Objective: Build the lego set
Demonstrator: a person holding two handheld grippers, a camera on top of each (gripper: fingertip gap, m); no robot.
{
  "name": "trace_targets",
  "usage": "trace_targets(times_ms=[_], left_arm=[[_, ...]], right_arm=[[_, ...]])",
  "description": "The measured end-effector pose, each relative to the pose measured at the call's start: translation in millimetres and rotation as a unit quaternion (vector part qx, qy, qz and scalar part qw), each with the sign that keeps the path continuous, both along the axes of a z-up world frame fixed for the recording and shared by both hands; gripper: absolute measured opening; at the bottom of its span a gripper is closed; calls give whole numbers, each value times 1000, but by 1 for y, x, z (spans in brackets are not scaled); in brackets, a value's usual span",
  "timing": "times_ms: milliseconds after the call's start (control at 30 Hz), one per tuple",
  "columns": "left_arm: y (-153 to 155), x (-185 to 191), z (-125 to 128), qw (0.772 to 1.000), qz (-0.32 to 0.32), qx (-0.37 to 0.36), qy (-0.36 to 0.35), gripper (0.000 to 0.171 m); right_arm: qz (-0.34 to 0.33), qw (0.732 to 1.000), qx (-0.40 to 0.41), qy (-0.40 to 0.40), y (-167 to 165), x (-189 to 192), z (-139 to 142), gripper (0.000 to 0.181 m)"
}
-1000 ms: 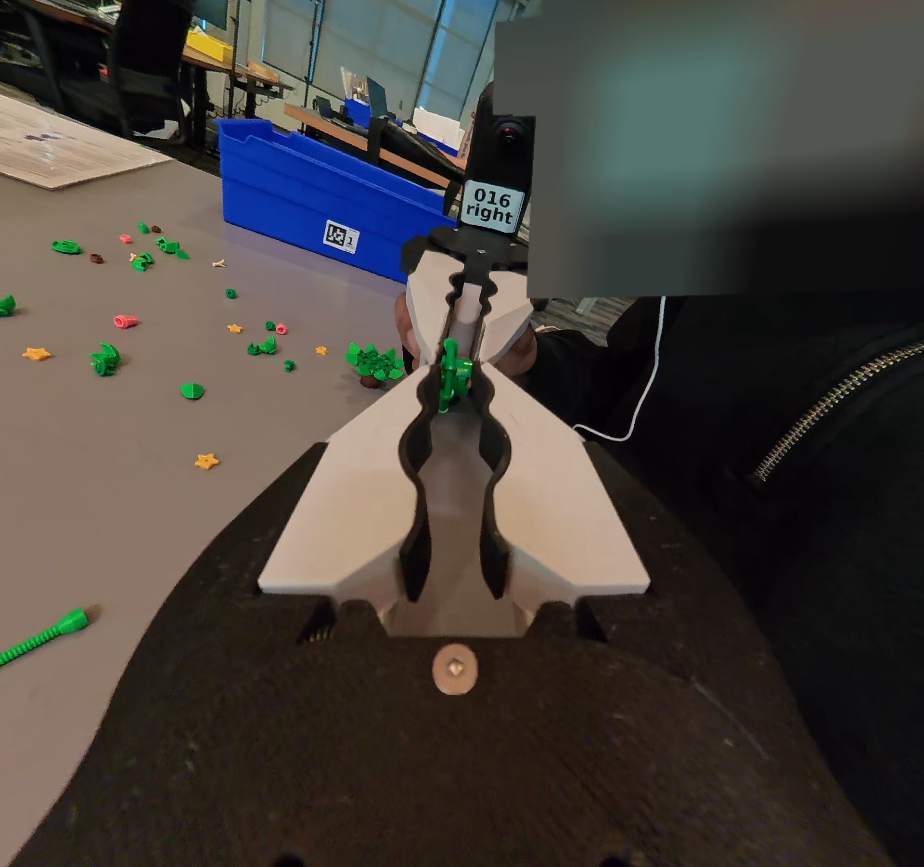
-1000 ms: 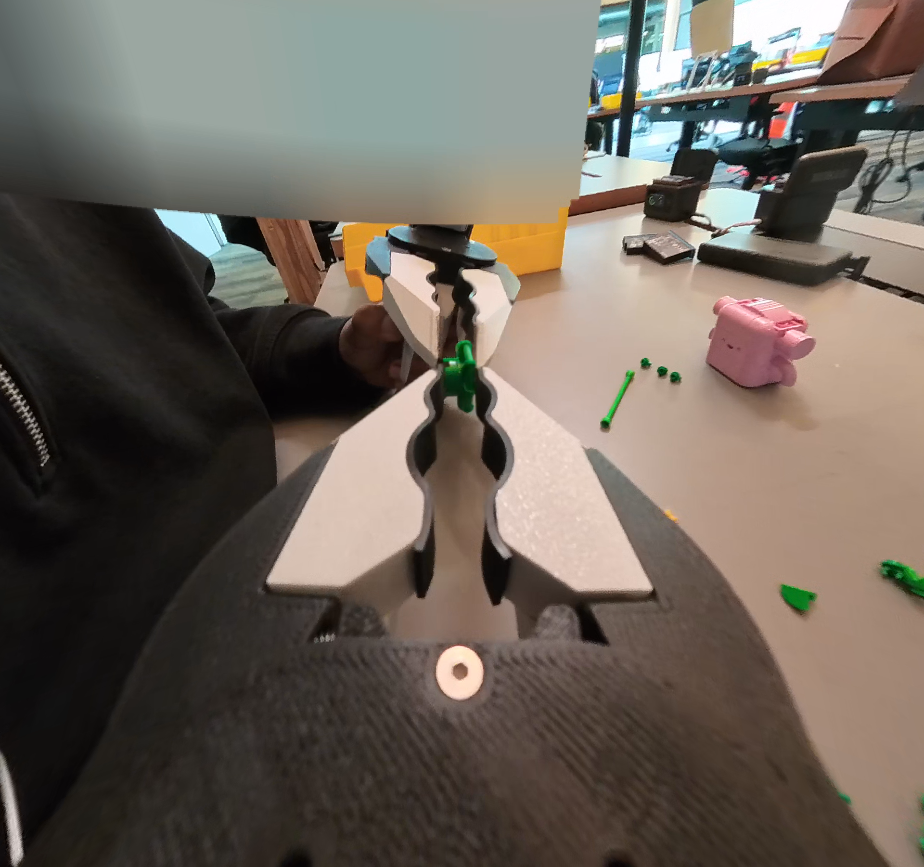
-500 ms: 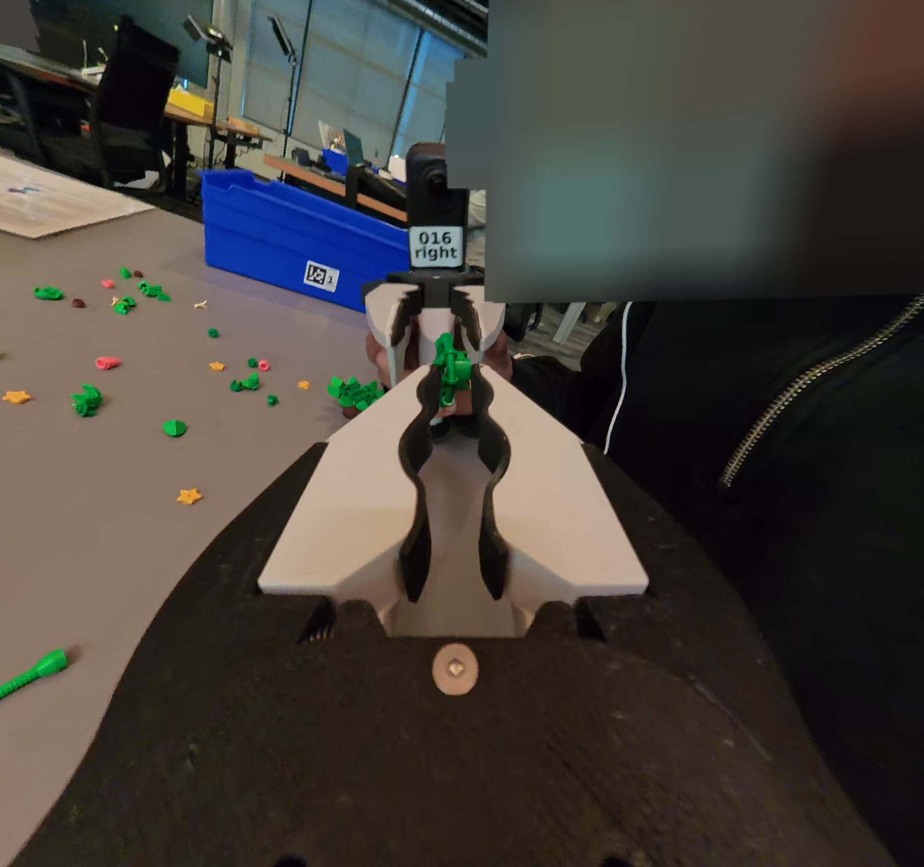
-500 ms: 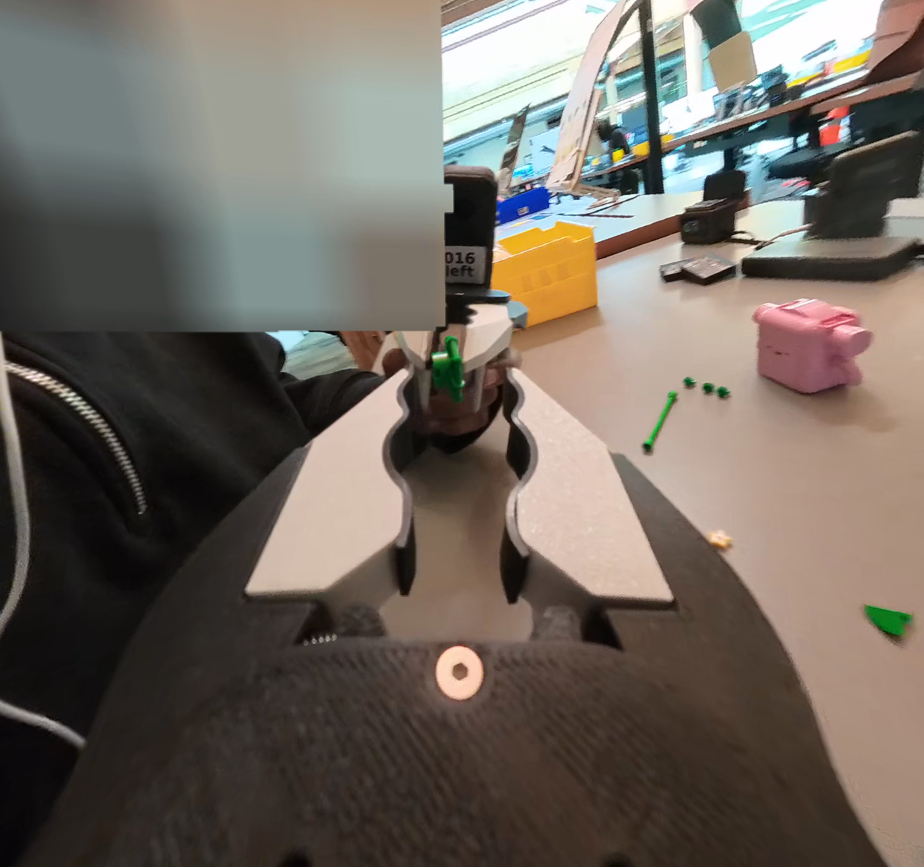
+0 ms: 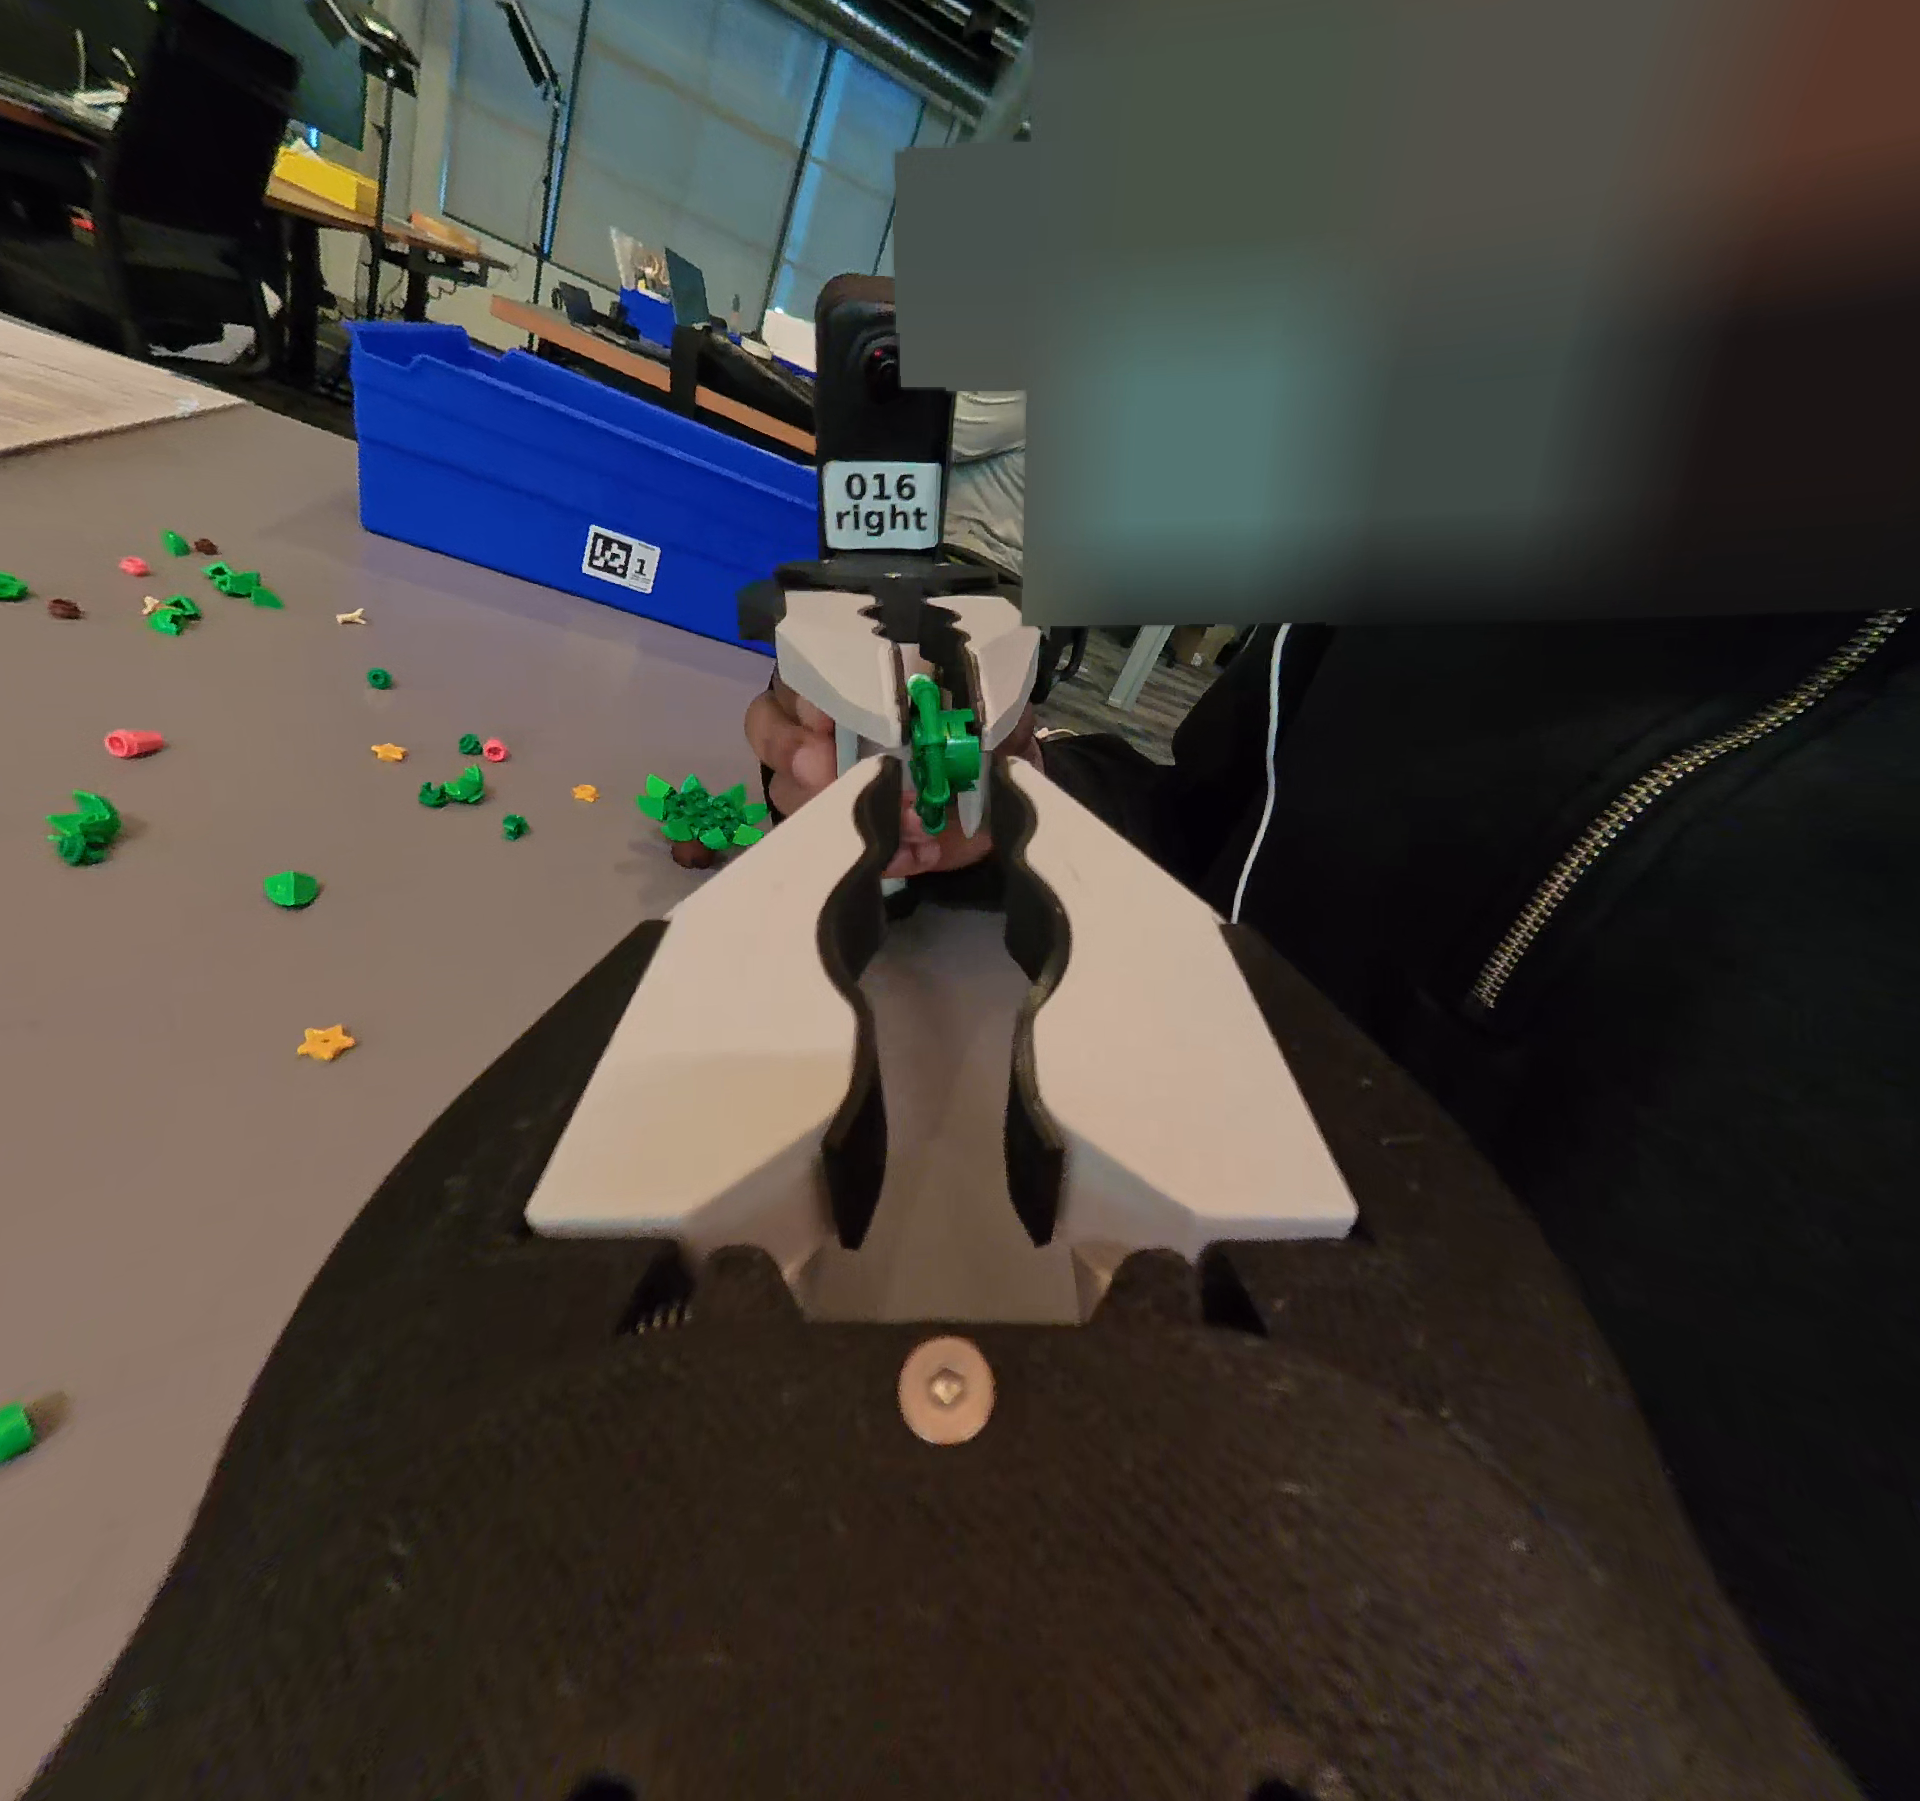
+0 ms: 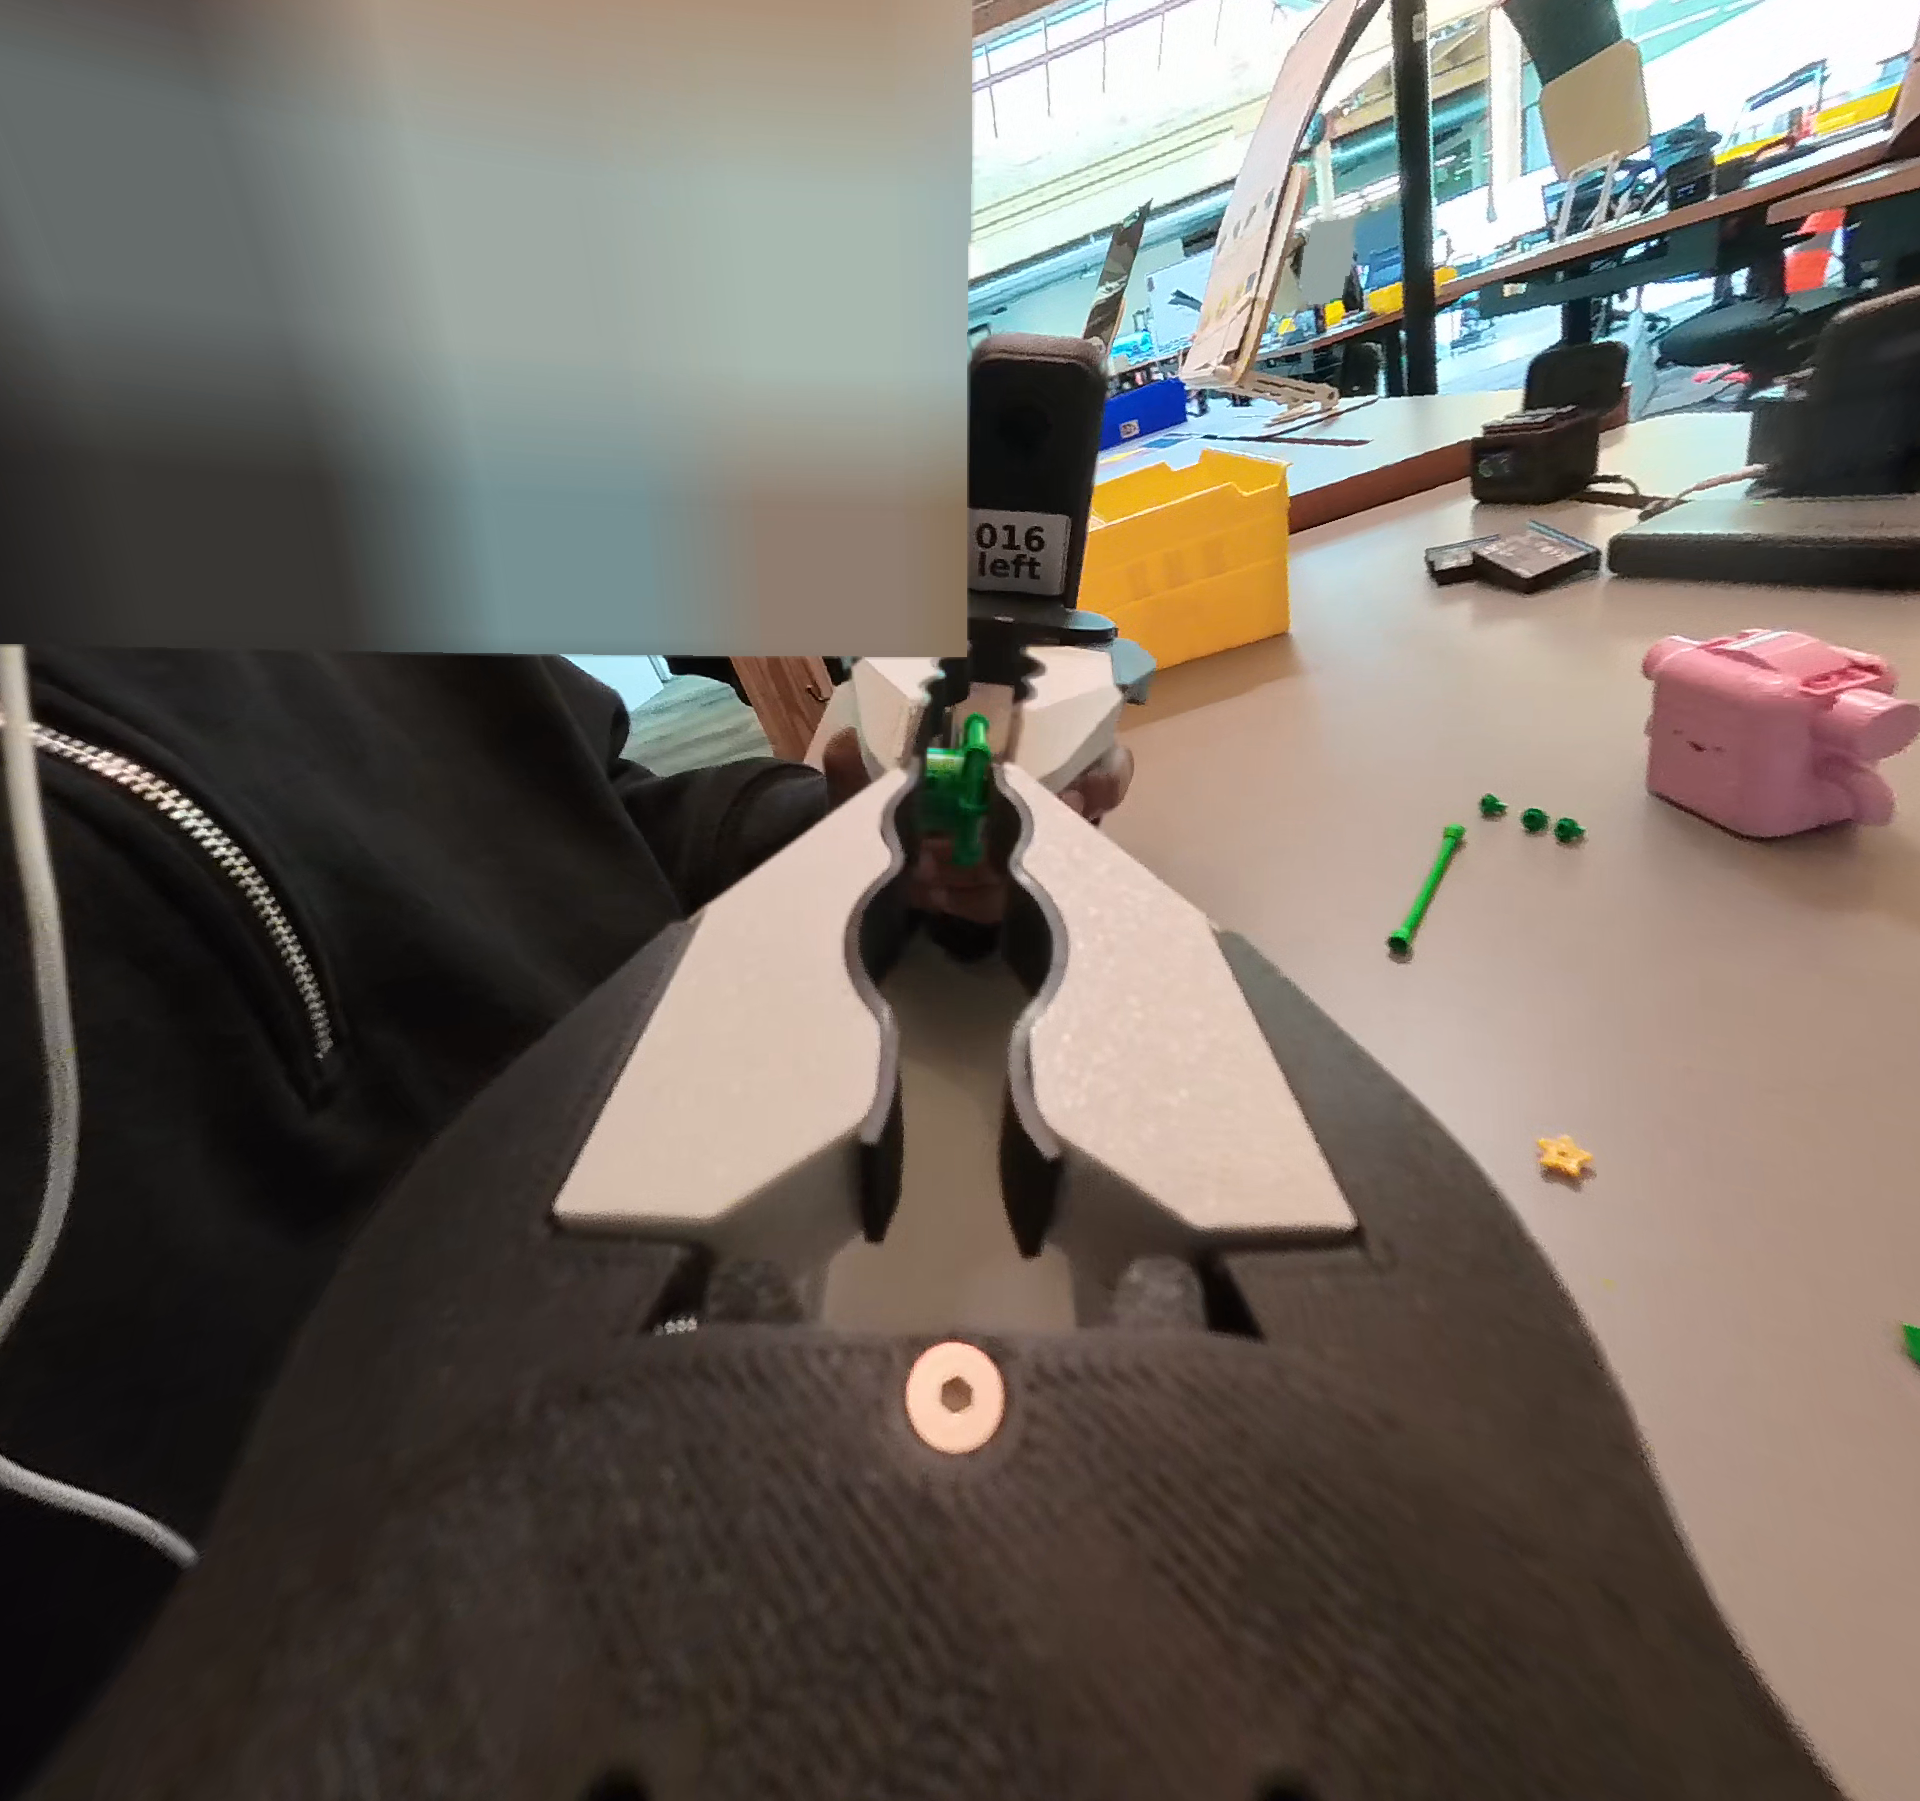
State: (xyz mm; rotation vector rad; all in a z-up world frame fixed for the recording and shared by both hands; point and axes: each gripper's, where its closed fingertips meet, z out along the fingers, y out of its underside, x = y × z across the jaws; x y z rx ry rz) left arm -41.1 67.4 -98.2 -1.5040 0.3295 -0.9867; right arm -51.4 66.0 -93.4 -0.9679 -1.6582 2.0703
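Observation:
A small green lego piece (image 5: 940, 749), a short stem with a leafy part on it, is held in the air between both grippers, which meet tip to tip. My left gripper (image 5: 943, 780) is shut on it from the near side. My right gripper (image 6: 954, 801) is closed on the same green piece (image 6: 958, 785) from the opposite side. A person's hands show behind each gripper. How much of the piece each pair of pads covers is hidden.
On the grey table (image 5: 208, 1180) lie several loose green, pink and yellow pieces (image 5: 291, 887) and a leafy cluster (image 5: 701, 811). A blue bin (image 5: 540, 473) stands behind. The right wrist view shows a yellow bin (image 6: 1184, 556), a pink block figure (image 6: 1766, 743) and a green rod (image 6: 1429, 884). Less than 4 cm separates the two grippers' tips. From either gripper's tips it is about 25 cm to the pink block figure (image 6: 1766, 743).
Half a second ago my right gripper was open and drawn back from the piece. It has now closed on it again. My left gripper has kept its hold throughout.

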Motion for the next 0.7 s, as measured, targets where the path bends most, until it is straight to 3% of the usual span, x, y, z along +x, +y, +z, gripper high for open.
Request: trace_targets(times_ms=[100, 233, 333, 533, 700], left_arm=[[2, -2, -1, 1000, 14, 1, 8, 23], [2, -2, -4, 1000, 15, -6, 18, 14], [3, -5, -6, 999, 26, -6, 30, 0], [4, -4, -9, 999, 27, -13, 36, 1], [4, -6, -9, 999, 34, -13, 41, 1]], right_arm=[[-15, 999, 52, 0, 0, -1, -8, 9], [-34, 993, 115, 10, -3, -2, -16, 9], [-36, 990, 133, 9, -4, -2, -17, 9], [-55, 983, 175, 6, -3, -2, -21, 8], [-51, 987, 154, 4, -3, -4, -20, 9]])
